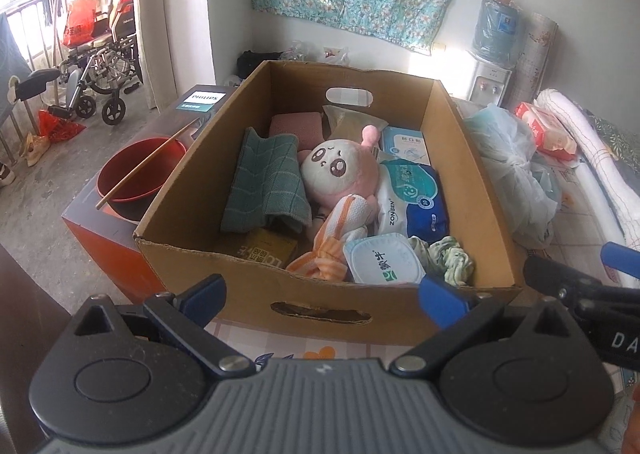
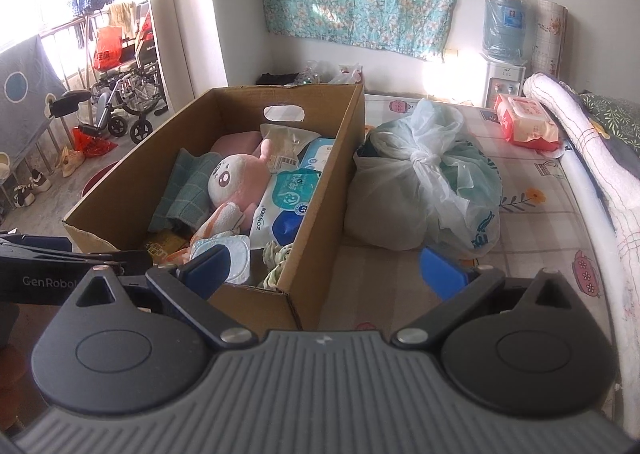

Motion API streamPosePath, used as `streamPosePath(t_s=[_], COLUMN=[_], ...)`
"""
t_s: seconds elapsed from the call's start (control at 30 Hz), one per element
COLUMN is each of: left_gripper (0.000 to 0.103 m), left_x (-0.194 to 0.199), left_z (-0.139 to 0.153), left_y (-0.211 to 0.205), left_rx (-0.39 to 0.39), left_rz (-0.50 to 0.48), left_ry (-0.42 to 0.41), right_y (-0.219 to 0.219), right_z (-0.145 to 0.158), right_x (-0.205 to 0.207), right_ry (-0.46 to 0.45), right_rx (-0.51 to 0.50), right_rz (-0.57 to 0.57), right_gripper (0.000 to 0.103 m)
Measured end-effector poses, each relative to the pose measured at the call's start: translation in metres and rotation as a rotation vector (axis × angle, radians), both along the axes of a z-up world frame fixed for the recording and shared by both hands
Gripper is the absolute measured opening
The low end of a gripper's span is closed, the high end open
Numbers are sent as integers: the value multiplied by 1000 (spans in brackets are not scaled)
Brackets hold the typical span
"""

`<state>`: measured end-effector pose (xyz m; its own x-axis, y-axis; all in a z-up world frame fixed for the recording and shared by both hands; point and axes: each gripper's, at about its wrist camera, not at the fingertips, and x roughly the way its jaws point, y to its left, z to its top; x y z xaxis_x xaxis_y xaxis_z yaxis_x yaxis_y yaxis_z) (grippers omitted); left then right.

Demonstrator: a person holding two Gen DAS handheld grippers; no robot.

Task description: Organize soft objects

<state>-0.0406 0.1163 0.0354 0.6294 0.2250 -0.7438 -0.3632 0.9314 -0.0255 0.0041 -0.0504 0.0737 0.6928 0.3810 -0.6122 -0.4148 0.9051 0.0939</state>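
Both grippers hover at the near end of the cardboard box (image 1: 280, 286), jaws spread wide, nothing between them: left gripper (image 1: 324, 298) faces the box's near wall, right gripper (image 2: 324, 266) sits over the near right corner. Box sits on a patterned bed sheet (image 2: 532, 182). Inside: pink plush toy (image 1: 340, 170) in the middle, green checked cloth (image 1: 268, 182) to its left, orange striped cloth (image 1: 336, 238) in front, wet wipes pack (image 1: 412, 198) to the right. Tied plastic bag (image 2: 432, 174) lies just beside the box's right wall.
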Motion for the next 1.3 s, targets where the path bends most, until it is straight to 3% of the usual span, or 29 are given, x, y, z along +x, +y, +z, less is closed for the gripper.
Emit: streamPosePath(t_s=[0.3,1.3], left_gripper=[103,102], left_x=[4,8], left_z=[-6,-9], left_y=[1,3], left_rx=[-4,0], left_rz=[3,22], left_ry=[40,56], right_y=[6,8], right_z=[-8,-16], right_x=[5,14], right_ry=[31,72], right_rx=[-30,-27], right_rz=[7,4], right_gripper=[102,102])
